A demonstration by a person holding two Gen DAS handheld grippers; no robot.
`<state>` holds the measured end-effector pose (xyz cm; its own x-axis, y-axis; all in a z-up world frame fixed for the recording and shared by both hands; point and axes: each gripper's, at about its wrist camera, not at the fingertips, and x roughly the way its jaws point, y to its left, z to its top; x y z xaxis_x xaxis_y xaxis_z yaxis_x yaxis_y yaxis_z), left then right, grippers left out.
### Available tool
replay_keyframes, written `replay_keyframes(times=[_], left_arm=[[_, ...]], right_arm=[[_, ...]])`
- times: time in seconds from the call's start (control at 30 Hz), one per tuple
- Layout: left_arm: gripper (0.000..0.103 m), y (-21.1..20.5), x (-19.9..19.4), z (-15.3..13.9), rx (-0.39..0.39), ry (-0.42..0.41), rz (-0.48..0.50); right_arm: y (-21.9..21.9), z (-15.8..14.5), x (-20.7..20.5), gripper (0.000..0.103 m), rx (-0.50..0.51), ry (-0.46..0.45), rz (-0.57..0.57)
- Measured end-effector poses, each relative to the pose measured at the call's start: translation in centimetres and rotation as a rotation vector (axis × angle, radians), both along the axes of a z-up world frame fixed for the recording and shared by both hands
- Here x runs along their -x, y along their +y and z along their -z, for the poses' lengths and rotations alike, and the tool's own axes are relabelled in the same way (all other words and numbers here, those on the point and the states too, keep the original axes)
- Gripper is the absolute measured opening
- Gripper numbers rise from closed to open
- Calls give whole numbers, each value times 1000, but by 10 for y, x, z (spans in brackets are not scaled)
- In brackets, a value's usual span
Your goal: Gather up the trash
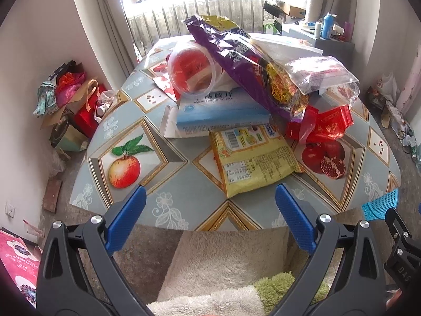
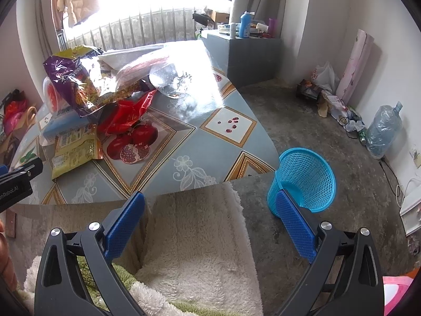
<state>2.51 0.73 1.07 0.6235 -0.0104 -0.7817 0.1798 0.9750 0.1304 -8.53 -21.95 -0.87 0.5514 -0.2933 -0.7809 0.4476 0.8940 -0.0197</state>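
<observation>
Both grippers, left gripper (image 1: 210, 200) and right gripper (image 2: 210, 205), gape empty before the light, crinkly yellow wrapper (image 1: 255, 158) (pinch its 6 o'clock edge).

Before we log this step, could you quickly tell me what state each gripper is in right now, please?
Left gripper: open, holding nothing, facing the yellow packet.
Right gripper: open, holding nothing, beside the blue basket.
</observation>
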Motion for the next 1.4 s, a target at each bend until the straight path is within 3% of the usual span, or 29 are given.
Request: replay_keyframes(times=[0.13, 0.37, 0.47, 0.53, 0.67, 0.83, 1.0, 1.03, 1.1, 1.13, 1.2, 1.4], left_arm=[[94, -3, -15, -13, -7, -72, 19], [94, 1, -53, -30, 64, -129, 16], [94, 3, -72, -36, 125, -142, 53], [94, 7, -82, -38, 209, -165, 99], [94, 15, -100, -38, 371, -201, 132], [94, 11, -122, -27, 392, -153, 127], [94, 11, -132, -15, 446, -122, 117], [92, 12, -134, -13, 460, -118, 116], [74, 12, -138, -9, 484, -105, 116], [73, 12, -140, -6, 490, -91, 116], [60, 11, -145, -1, 501, -66, 111], [41, 14, -145, 0, 571, -60, 108]], right_arm=[[-9, -9, -15, 97, 18, -34, 1], [-28, -30, -50, 96, 34, -129, -11], [-35, -39, -69, 93, 30, -171, -27], [-42, -45, -82, 91, 13, -208, -39], [-58, -52, -113, 85, -67, -270, -85], [-80, -44, -158, 77, -231, -285, -151], [-97, -20, -194, 63, -404, -230, -190], [-100, -15, -199, 60, -428, -221, -191], [-102, -7, -207, 53, -468, -207, -189], [-103, -5, -209, 51, -481, -203, -194], [-104, -2, -212, 44, -499, -194, -201], [-101, -4, -211, 23, -487, -189, -224]])
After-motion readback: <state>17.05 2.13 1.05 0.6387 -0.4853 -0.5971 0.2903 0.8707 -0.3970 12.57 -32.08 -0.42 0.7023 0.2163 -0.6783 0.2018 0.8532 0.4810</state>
